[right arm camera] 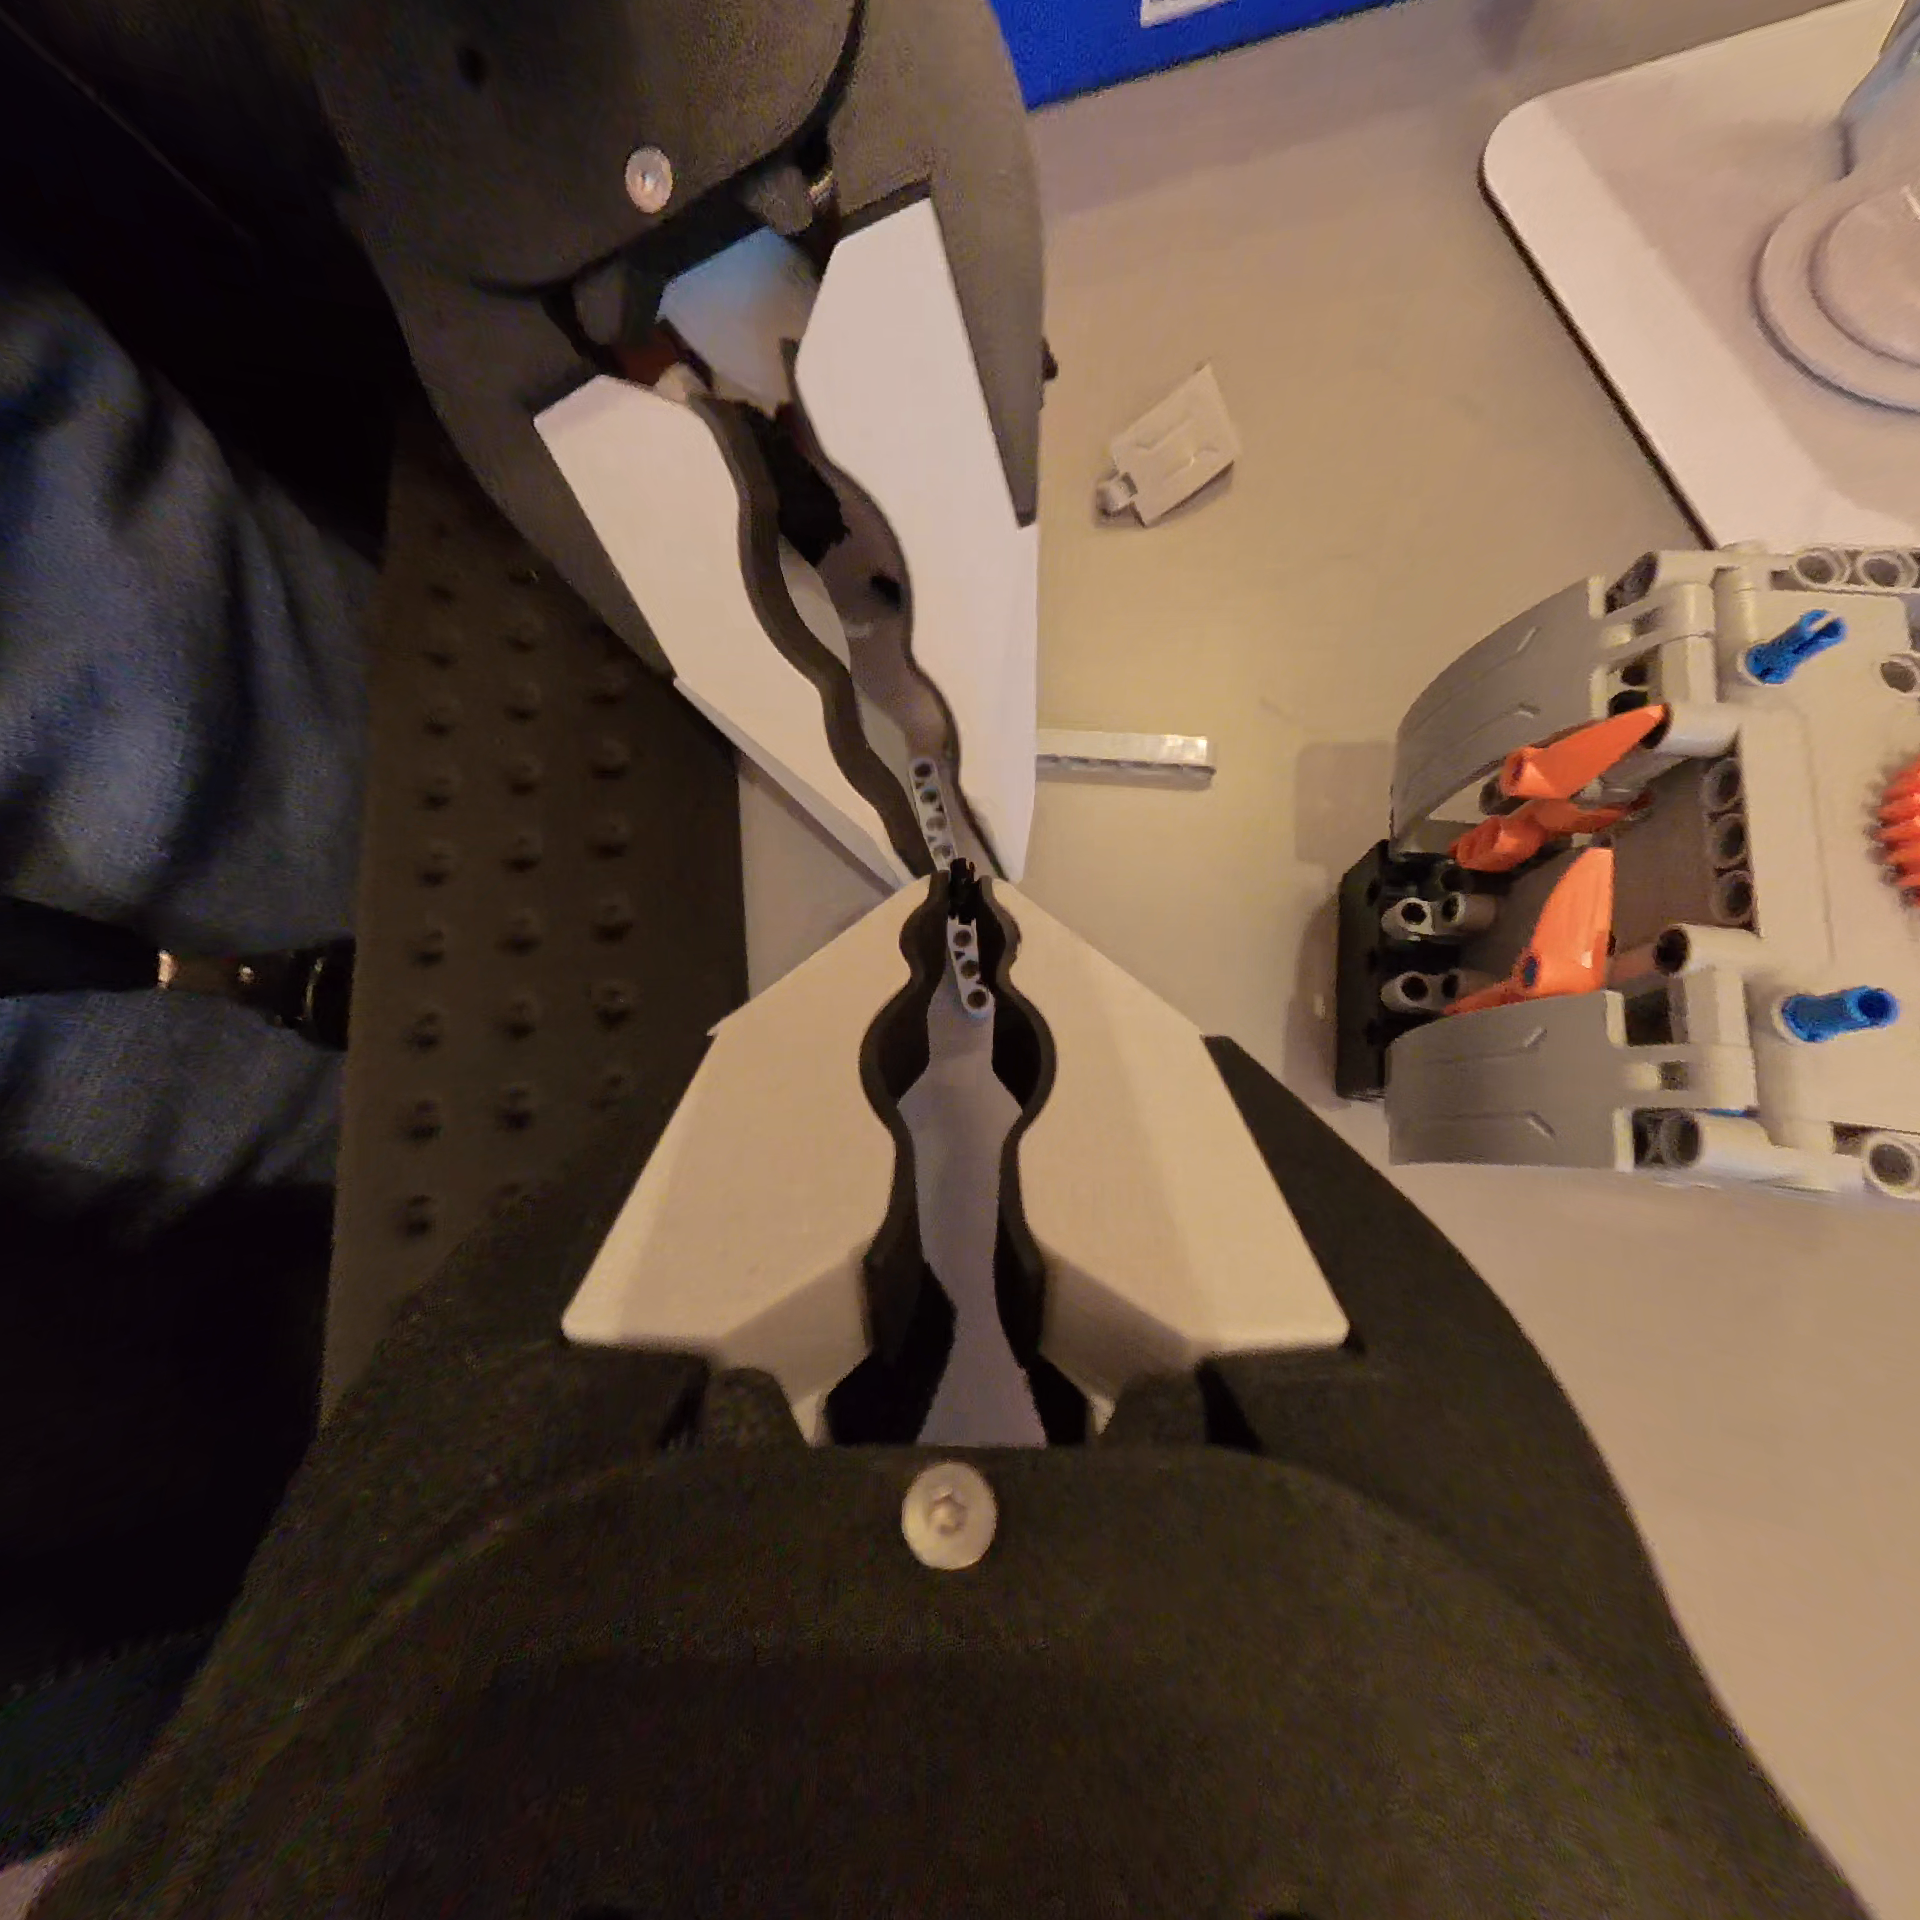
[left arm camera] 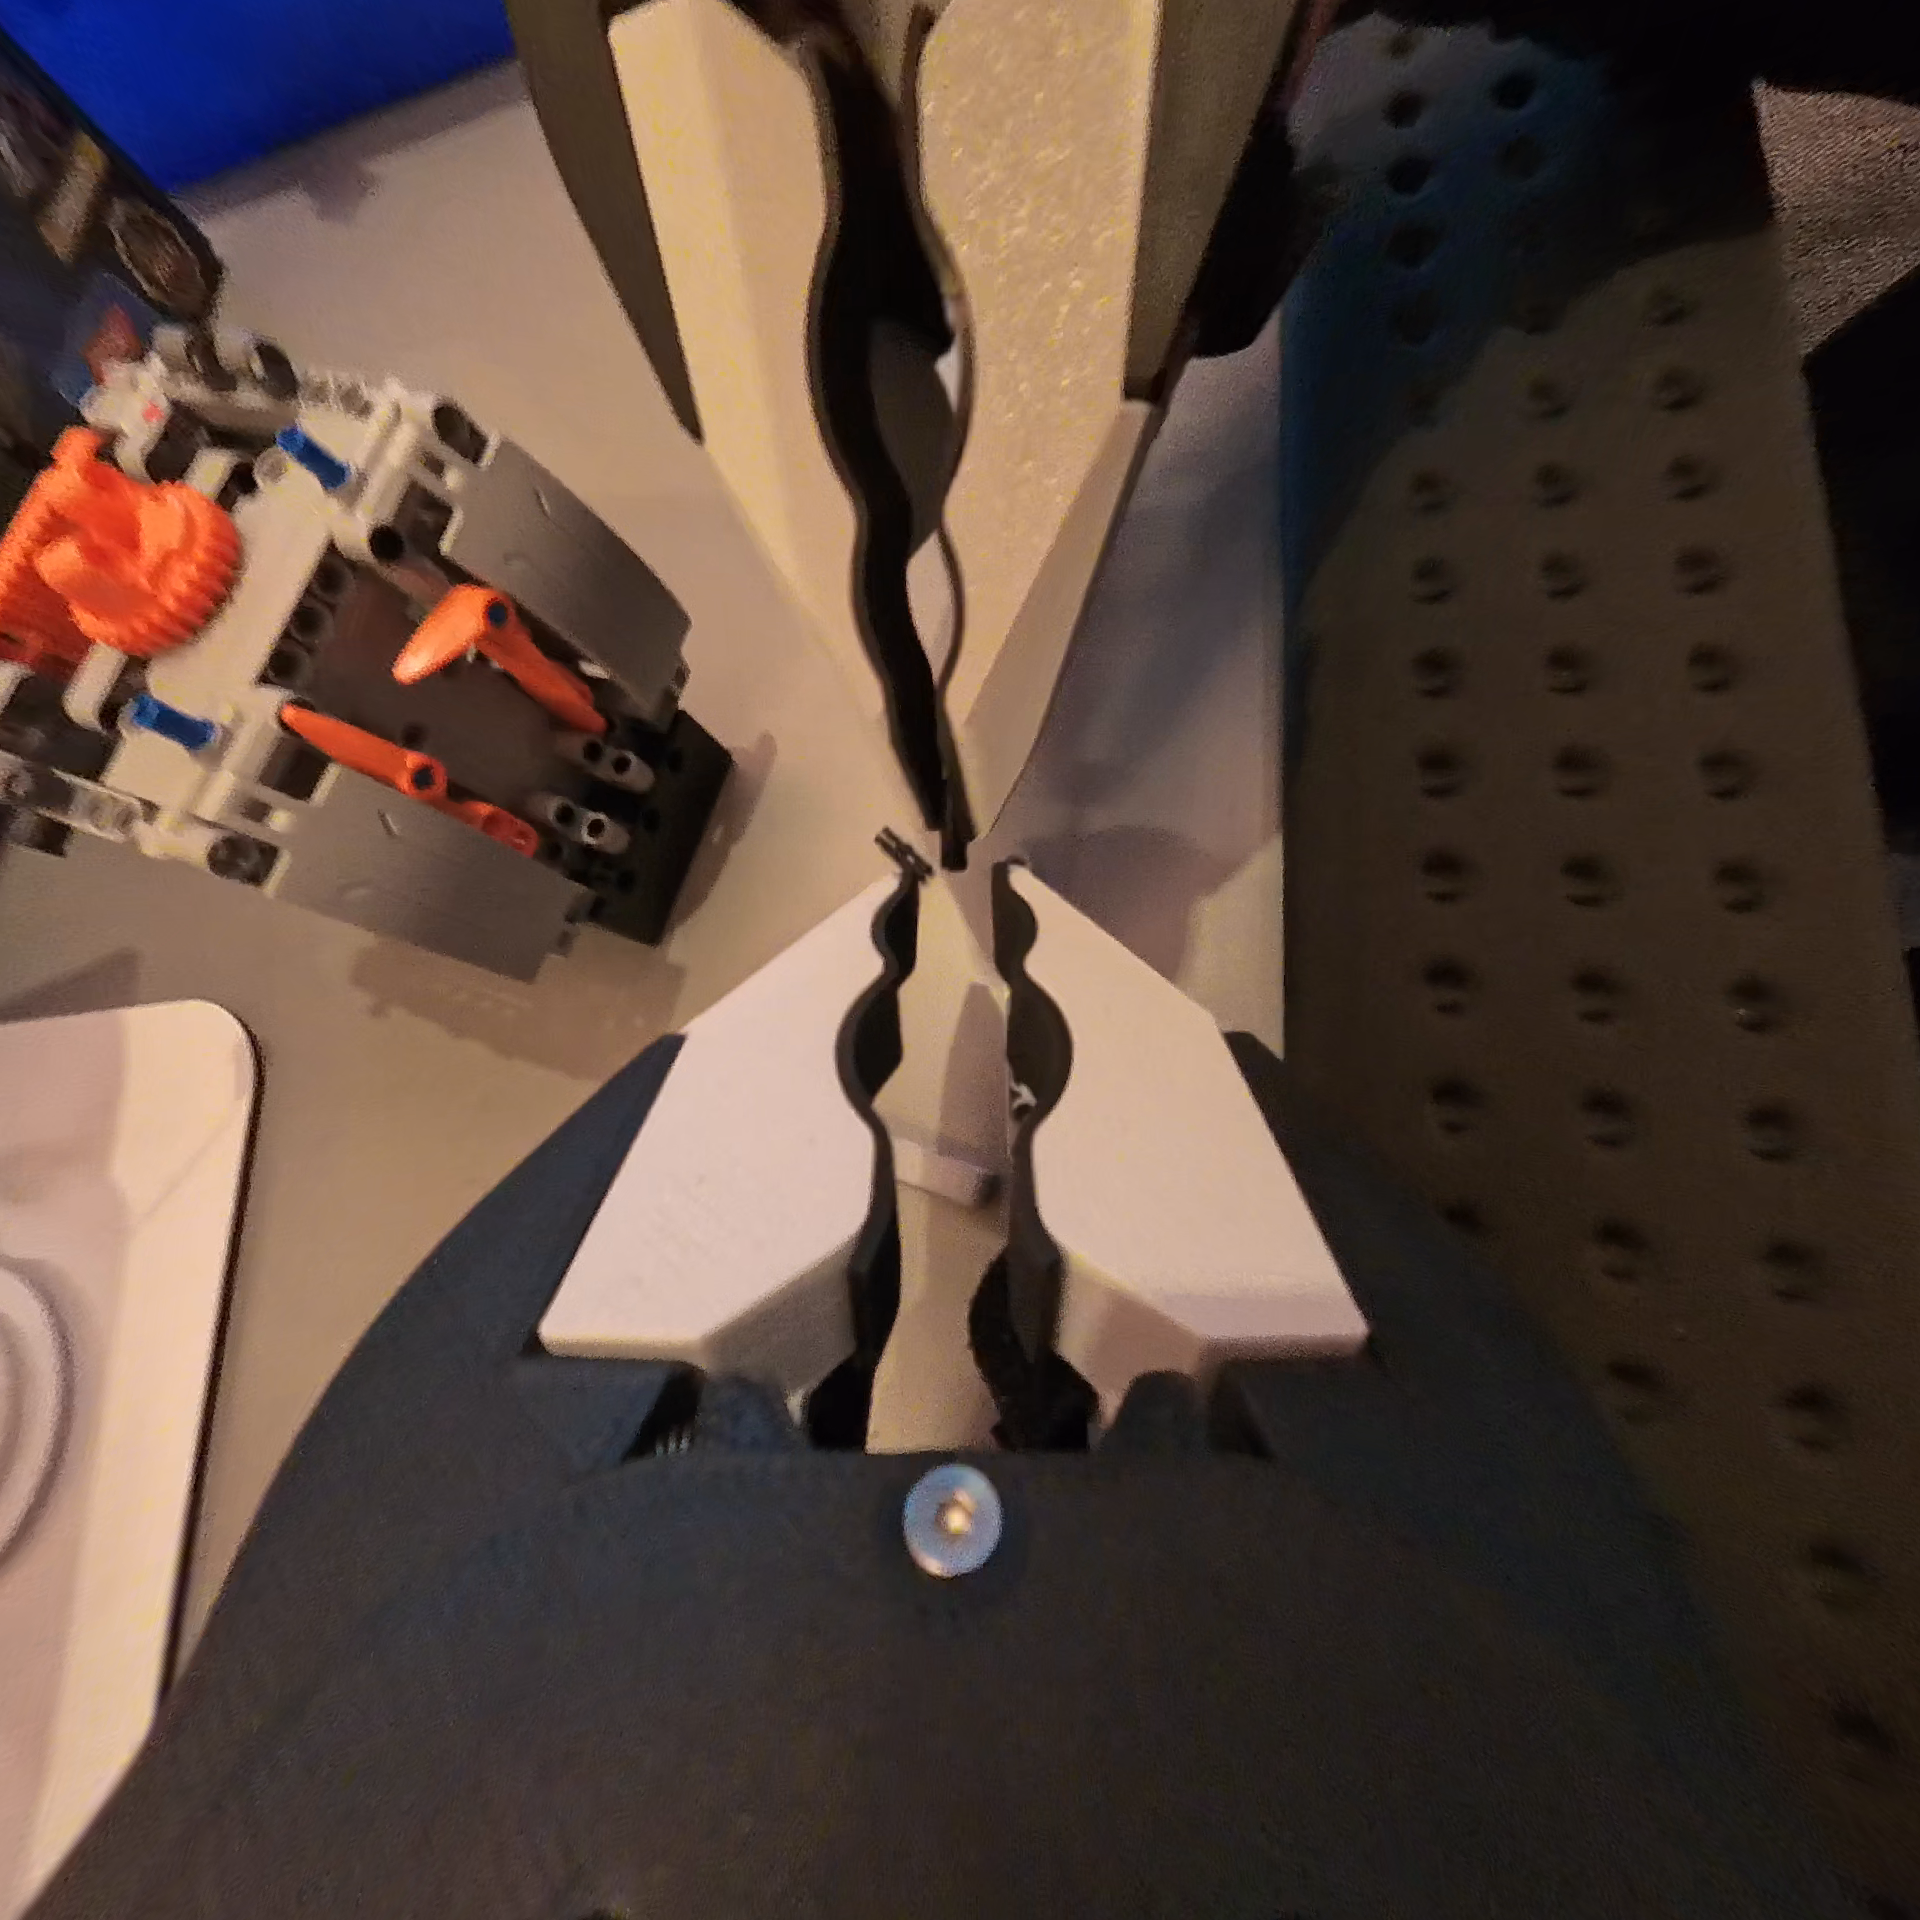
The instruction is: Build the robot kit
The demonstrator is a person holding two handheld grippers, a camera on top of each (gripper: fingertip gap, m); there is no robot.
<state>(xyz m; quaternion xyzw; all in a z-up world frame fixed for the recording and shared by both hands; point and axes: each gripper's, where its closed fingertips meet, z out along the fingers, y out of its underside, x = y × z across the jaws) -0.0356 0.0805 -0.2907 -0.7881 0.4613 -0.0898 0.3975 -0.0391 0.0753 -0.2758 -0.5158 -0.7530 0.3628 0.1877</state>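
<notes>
Two claws tip-to-tip: right claw (right arm camera: 961,914) pinching black ridged pin (right arm camera: 958,896).

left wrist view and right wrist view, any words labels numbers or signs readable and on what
None can be read.
Dark printed box, left wrist view top left: print too blurred.
White label on the blue container, right wrist view top edge: cut off, too small.
Brick-built model: no writing visible.

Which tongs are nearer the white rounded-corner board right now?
Left. The white board lies close beside the left tongs; the right tongs come in from the opposite side, farther off.
</notes>
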